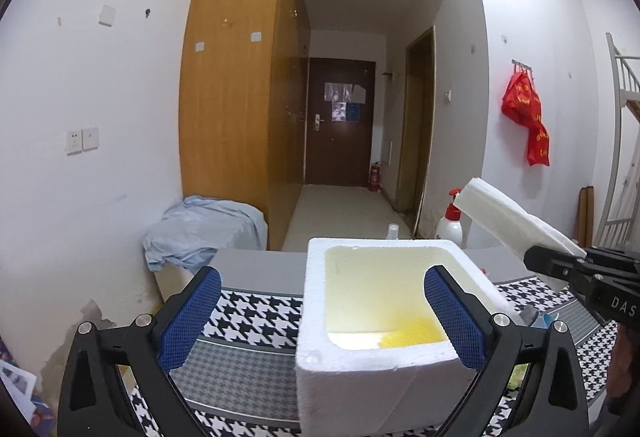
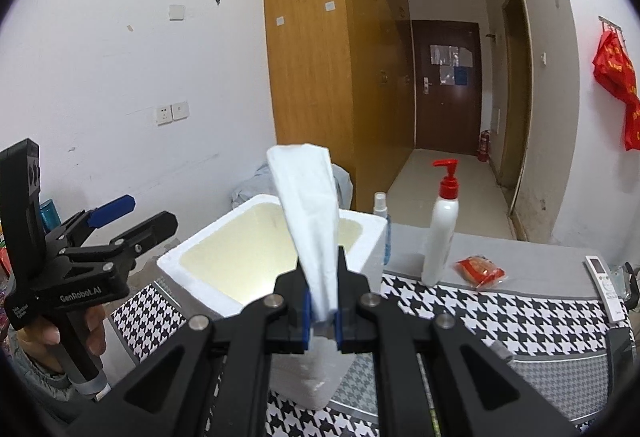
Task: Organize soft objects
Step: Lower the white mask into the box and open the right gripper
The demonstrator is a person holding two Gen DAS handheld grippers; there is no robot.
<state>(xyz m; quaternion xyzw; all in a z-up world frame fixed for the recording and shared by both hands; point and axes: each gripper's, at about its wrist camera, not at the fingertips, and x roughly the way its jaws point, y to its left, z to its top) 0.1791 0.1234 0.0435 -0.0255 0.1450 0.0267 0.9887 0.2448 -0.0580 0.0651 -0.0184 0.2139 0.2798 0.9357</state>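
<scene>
A white foam box [image 1: 360,389] stands open-topped on the houndstooth table cover, with a small yellow item [image 1: 408,333] at its bottom. My left gripper [image 1: 322,277] is wide open and holds nothing. The right wrist view shows this left gripper [image 2: 140,215] to the left of the box [image 2: 180,261], apart from it. My right gripper [image 2: 322,313] is shut on a white folded tissue pack [image 2: 308,213], which sticks up and forward over the box's near rim. From the left wrist view, the right gripper [image 1: 536,257] and pack [image 1: 512,221] are at the right, above the box's right side.
A white pump bottle with a red top [image 2: 442,237] and a small spray bottle [image 2: 380,209] stand behind the box. A red packet [image 2: 480,271] and a white remote [image 2: 604,285] lie at the right. A pale blue cloth [image 1: 200,229] covers something by the wardrobe.
</scene>
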